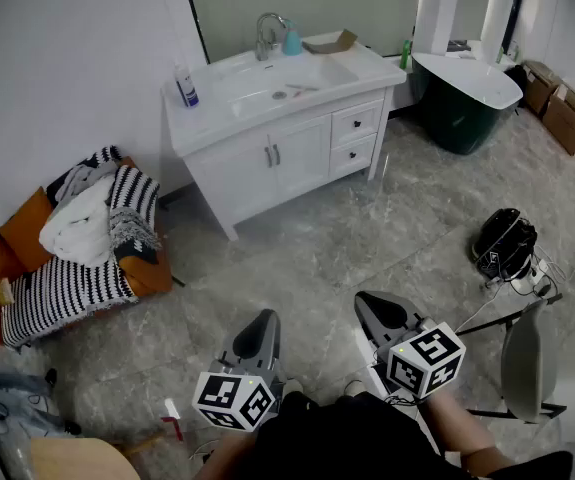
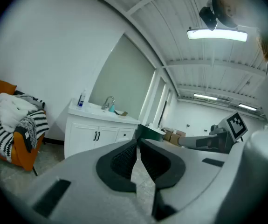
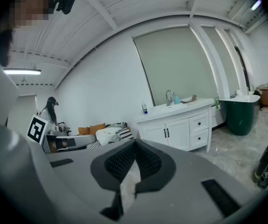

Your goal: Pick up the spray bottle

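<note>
Two claws in play, both low at the bottom of the head view and both empty. The left claw (image 1: 263, 320) has its jaws pressed together at the tips with nothing between them, and its own view confirms it. The right claw (image 1: 373, 300) is the same, pads meeting and nothing held. Each carries one marker cube.

The one spray bottle (image 1: 185, 86) stands upright, white with a blue label, on the left end of the tabletop (image 1: 367, 68) of the white vanity (image 1: 277, 158). It sits against the wall, well apart from both claws. From the left gripper view it is at the near corner of that top, and from the right gripper view it is at the far left end.

Also on that tabletop are one faucet (image 1: 267, 33) and one teal bottle (image 1: 292, 40) just beside it. The vanity front shows two doors and two drawers.

Right of the vanity sits one dark green bathtub (image 1: 467, 103), with two cardboard boxes (image 1: 559, 103) beyond it. On the left is one orange armchair (image 1: 27, 238) heaped with striped and white cloth, and one black bag (image 1: 505, 243) lies on the marbled floor (image 1: 317, 258) at the right.
</note>
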